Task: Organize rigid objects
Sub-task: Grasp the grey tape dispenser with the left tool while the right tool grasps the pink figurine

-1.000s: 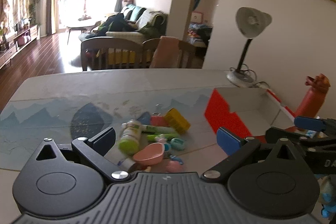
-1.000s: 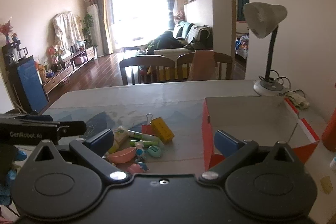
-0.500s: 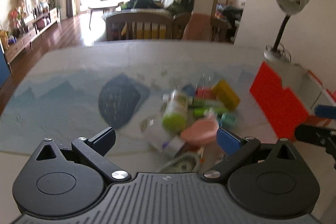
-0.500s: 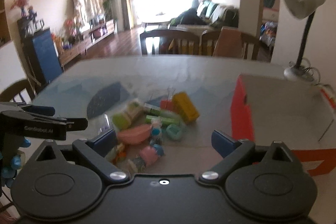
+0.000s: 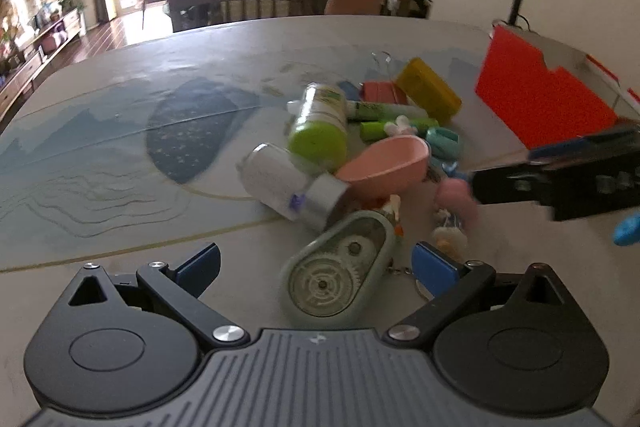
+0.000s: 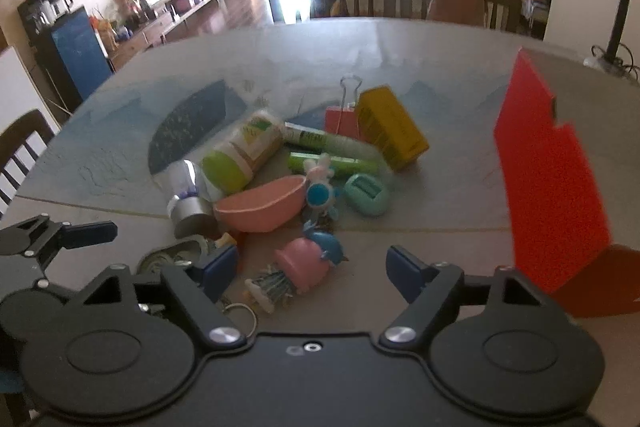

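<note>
Hovering low over the counter (image 5: 100, 155), left gripper (image 5: 316, 265) has its jaws spread wide, nothing held. The correction tape dispenser (image 5: 336, 269) lies between the jaws, nearer the right one; contact cannot be told. Just ahead of the jaws: silver-capped white bottle (image 5: 290, 185) on its side, pink bowl (image 5: 386, 167) beside it, green-capped bottle (image 5: 320, 125) beyond. Further ahead: yellow box (image 5: 428, 89) and red binder clip (image 5: 380, 93). Red cardboard box (image 5: 540, 99) stands ahead and to the right, well apart from the pile.

Right gripper (image 6: 312, 267) likewise has jaws wide apart, empty. A pink toy figure (image 6: 304, 263) lies between its jaws, with a keyring (image 6: 238, 311) by the left one. Teal round case (image 6: 366, 195) and blue rabbit charm (image 6: 320, 187) sit ahead. Slight motion blur in both views.
</note>
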